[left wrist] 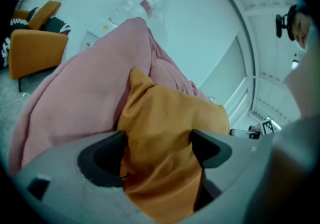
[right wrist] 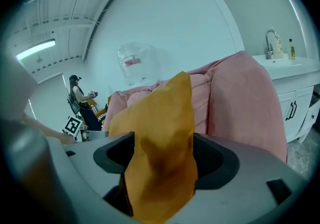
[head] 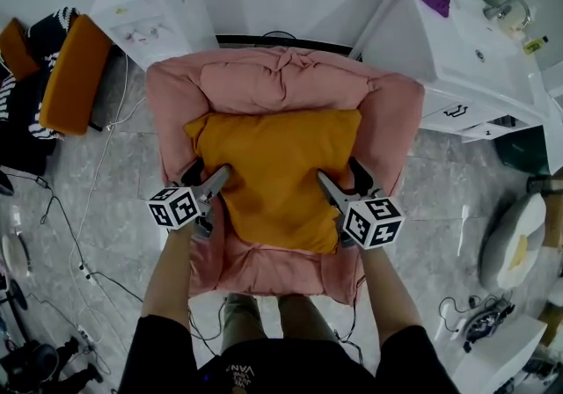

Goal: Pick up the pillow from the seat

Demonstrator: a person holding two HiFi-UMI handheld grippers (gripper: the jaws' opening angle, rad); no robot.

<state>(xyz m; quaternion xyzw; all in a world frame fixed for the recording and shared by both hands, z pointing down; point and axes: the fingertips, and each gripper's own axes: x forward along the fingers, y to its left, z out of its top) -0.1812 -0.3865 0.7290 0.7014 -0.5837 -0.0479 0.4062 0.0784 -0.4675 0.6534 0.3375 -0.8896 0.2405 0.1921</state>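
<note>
While the person stands at the front of a pink armchair (head: 281, 80), both grippers reach in over the seat, one at each side of the orange pillow (head: 277, 172). From the head view the pillow sits between the chair's padded arms. Its upper edge lies against the back cushion and its lower edge is near the seat's front. Whether its full weight rests on the seat cannot be told.

The left gripper (head: 207, 177) is at the pillow's left edge, about halfway down it, with its marker cube (head: 174, 206) toward the person. In the left gripper view its fingers (left wrist: 102, 160) are spread wide. The pillow's side bulges into the gap and fills it from one finger to the other. The fabric touches both inner faces, with no sign of it being pinched flat.

The right gripper (head: 345, 183) is at the pillow's right edge, roughly level with the left one. Its cube (head: 373, 221) also faces the person. In the right gripper view its fingers (right wrist: 117, 155) also stand wide apart. A tall fold of the pillow rises between them and reaches both, and the chair's pink arm is just behind.

A white sink cabinet (head: 457, 58) stands to the chair's right. An orange chair (head: 75, 71) stands well apart on the left.
</note>
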